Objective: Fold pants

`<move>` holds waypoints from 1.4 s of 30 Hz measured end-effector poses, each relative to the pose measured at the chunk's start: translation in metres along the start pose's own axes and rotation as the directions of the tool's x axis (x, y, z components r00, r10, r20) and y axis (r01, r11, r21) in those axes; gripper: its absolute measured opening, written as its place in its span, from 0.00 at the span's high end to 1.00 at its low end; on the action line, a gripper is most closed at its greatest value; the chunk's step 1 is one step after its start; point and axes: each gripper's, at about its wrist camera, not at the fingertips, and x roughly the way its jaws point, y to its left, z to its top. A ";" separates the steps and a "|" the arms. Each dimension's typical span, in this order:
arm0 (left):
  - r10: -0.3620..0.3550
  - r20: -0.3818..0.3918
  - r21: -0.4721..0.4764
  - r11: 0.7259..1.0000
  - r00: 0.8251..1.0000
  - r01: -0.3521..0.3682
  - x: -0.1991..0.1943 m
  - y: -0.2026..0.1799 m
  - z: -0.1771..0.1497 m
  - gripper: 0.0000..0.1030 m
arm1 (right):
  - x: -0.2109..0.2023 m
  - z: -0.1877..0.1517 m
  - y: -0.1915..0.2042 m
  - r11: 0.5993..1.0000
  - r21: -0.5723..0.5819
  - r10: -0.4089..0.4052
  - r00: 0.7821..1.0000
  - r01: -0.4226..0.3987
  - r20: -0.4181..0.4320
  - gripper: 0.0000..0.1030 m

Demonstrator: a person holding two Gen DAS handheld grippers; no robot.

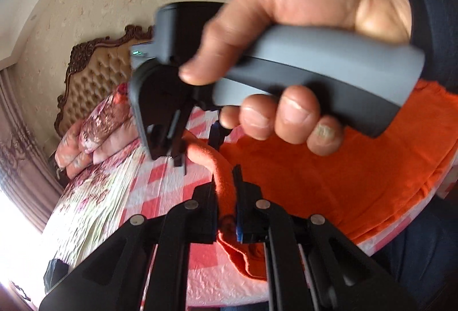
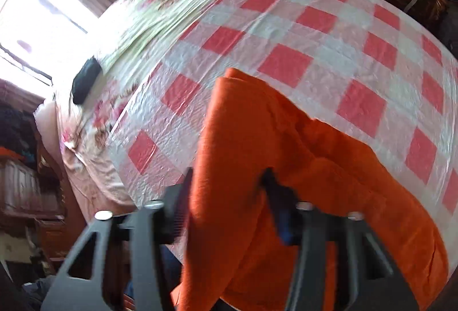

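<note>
Orange pants (image 1: 315,182) lie on a red-and-white checked sheet (image 1: 160,185) that covers a bed. My left gripper (image 1: 224,182) is shut on a rolled edge of the pants, lifted a little off the sheet. A person's hand (image 1: 286,24) holds my right gripper (image 1: 197,150) just beyond, with its fingers around the same raised edge. In the right wrist view a thick fold of the orange pants (image 2: 286,139) fills the gap of the right gripper (image 2: 229,176). Both fingers press into the cloth. The rest of the pants drapes down over the checked sheet (image 2: 315,39).
Folded floral quilts (image 1: 97,122) are stacked against a tufted headboard (image 1: 94,73) at the far end of the bed. A small black object (image 2: 86,79) lies on the floral bedspread near a bright window (image 2: 34,24). Shelves stand at the left.
</note>
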 end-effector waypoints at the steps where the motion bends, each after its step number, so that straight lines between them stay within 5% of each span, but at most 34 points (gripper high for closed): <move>1: -0.012 0.022 -0.002 1.000 1.000 0.013 -0.005 -0.001 0.006 0.92 | -0.014 -0.004 -0.009 1.000 0.018 0.015 0.999 -0.015 0.032 0.71; 7: -0.121 0.156 0.068 0.991 0.980 0.112 -0.030 -0.037 0.050 0.92 | -0.099 -0.045 -0.073 0.987 0.146 0.034 0.978 -0.065 0.207 0.75; 11: -0.200 0.197 0.171 0.971 0.960 0.167 -0.035 -0.094 0.069 0.92 | -0.130 -0.094 -0.128 0.966 0.252 -0.006 0.968 -0.060 0.252 0.75; 16: -0.281 0.205 0.308 0.928 0.938 0.211 -0.034 -0.175 0.065 0.92 | -0.136 -0.161 -0.196 0.925 0.375 -0.038 0.965 -0.064 0.259 0.78; 22: -0.288 0.164 0.392 0.897 0.943 0.206 -0.008 -0.234 0.050 0.92 | -0.116 -0.219 -0.262 0.875 0.473 -0.031 0.964 -0.101 0.263 0.78; 26: -0.293 0.128 0.429 0.878 0.947 0.213 0.001 -0.252 0.043 0.85 | -0.103 -0.233 -0.277 0.871 0.477 -0.012 0.964 -0.120 0.264 0.75; 28: -0.289 0.117 0.420 0.881 0.950 0.216 0.000 -0.256 0.039 0.72 | -0.097 -0.237 -0.278 0.871 0.477 -0.014 0.966 -0.115 0.259 0.67; 34: -0.255 0.096 0.462 0.868 0.962 0.184 -0.007 -0.259 0.021 0.70 | -0.100 -0.248 -0.258 0.900 0.427 -0.054 0.954 -0.080 0.294 0.44; 38: -0.256 0.098 0.483 0.857 0.962 0.178 -0.018 -0.258 0.012 0.64 | -0.100 -0.255 -0.244 0.907 0.420 -0.100 0.953 -0.031 0.287 0.44; 41: -0.250 0.068 0.491 0.851 0.966 0.186 -0.010 -0.264 0.011 0.84 | -0.100 -0.261 -0.236 0.914 0.405 -0.127 0.945 -0.006 0.300 0.51; 42: -0.246 0.072 0.495 0.850 0.967 0.180 -0.017 -0.269 0.009 0.90 | -0.098 -0.263 -0.237 0.913 0.407 -0.123 0.944 -0.013 0.306 0.67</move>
